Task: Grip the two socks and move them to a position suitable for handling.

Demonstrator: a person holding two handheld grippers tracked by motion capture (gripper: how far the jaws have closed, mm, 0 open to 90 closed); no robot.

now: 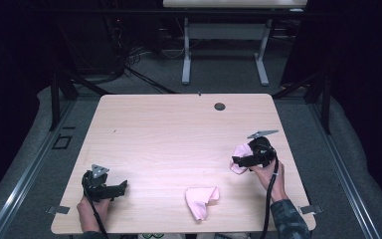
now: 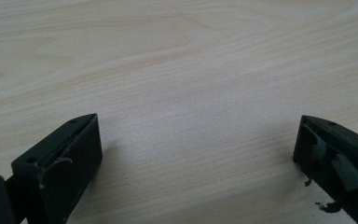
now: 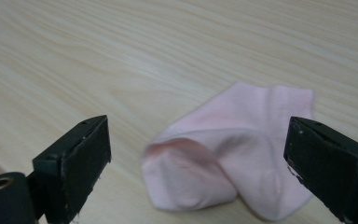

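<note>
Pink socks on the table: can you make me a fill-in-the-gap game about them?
1. Both socks are coloured ____.
2. The number of socks on the table is ____.
3. The right tool has its jaws ____, with a sock lying between them.
4. The left tool hovers over bare ____.

Missing words: pink; two; open; table

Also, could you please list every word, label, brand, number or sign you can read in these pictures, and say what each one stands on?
None: no readable text stands anywhere in these pictures.
Pale wooden table: bare wood grain, no label.
Two pink fabric socks: plain, no brand or print.
Black left gripper and black right gripper: no markings legible.
</note>
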